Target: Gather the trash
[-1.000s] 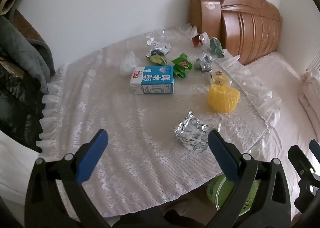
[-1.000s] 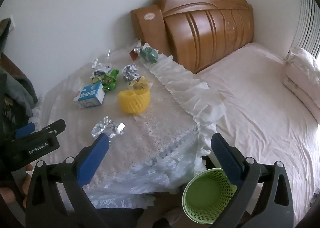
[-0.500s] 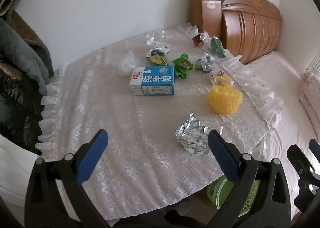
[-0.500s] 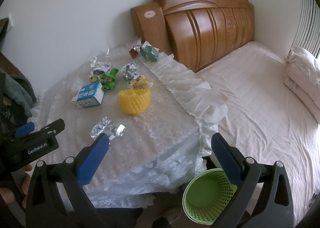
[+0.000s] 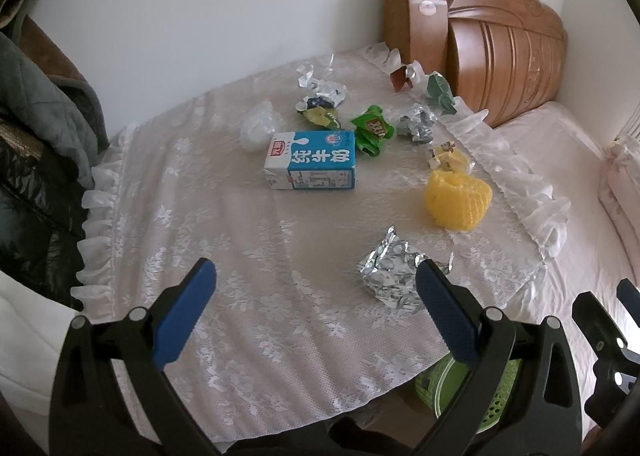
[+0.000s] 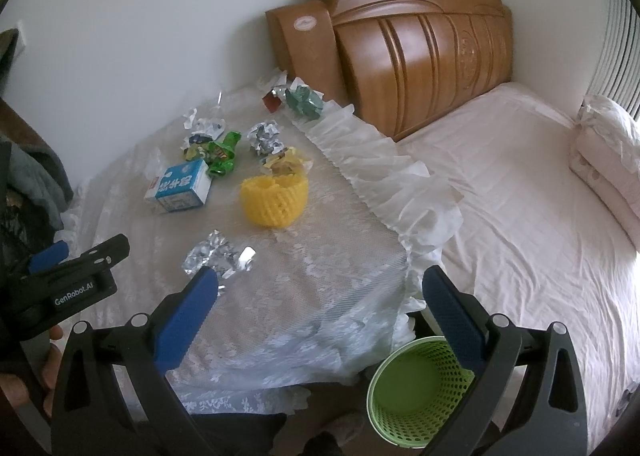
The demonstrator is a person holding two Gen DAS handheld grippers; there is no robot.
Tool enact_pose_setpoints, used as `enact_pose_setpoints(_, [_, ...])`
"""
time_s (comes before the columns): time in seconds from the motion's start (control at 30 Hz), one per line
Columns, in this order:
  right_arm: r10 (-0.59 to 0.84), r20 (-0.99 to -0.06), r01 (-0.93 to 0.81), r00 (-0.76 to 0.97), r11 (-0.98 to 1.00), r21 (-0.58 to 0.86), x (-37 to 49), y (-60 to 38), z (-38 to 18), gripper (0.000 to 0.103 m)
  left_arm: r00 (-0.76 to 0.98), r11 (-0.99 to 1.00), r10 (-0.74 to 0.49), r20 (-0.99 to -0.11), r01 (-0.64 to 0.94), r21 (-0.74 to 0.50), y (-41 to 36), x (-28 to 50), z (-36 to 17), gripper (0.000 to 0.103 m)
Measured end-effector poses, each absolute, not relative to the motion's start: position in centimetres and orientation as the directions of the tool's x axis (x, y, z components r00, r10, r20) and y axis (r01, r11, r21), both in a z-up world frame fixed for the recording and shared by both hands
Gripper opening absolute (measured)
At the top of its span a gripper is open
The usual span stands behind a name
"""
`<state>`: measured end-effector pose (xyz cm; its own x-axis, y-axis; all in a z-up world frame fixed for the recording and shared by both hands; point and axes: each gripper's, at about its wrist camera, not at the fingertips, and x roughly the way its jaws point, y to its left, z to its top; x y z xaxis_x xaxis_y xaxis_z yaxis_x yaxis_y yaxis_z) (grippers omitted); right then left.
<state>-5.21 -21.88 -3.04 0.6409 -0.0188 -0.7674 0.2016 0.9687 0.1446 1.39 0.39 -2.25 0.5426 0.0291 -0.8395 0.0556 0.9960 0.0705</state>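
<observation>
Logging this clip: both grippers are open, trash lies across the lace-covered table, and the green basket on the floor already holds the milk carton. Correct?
Not quite. The green basket is empty in the right wrist view; the milk carton lies on the table. The rest holds.

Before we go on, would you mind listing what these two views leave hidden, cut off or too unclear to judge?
- Green mesh bin: in the left wrist view, the tablecloth edge and the left gripper hide most of it.
- Bin interior: the right wrist view shows only part; a finger of the right gripper covers the rim.
- Small print on the milk carton: too small in either view.
- Far wrappers by the headboard: too small to identify.
</observation>
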Motion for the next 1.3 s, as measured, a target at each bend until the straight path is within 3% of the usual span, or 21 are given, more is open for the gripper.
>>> enact_pose_setpoints(1.3, [-0.027, -0.768, 0.201, 0.640, 0.970, 0.134, -6.4, -21.3, -3.3, 0.101, 0.532, 0.996, 0.026, -0.846, 0.061, 0.068, 0.8, 0.3, -2.4, 0.095])
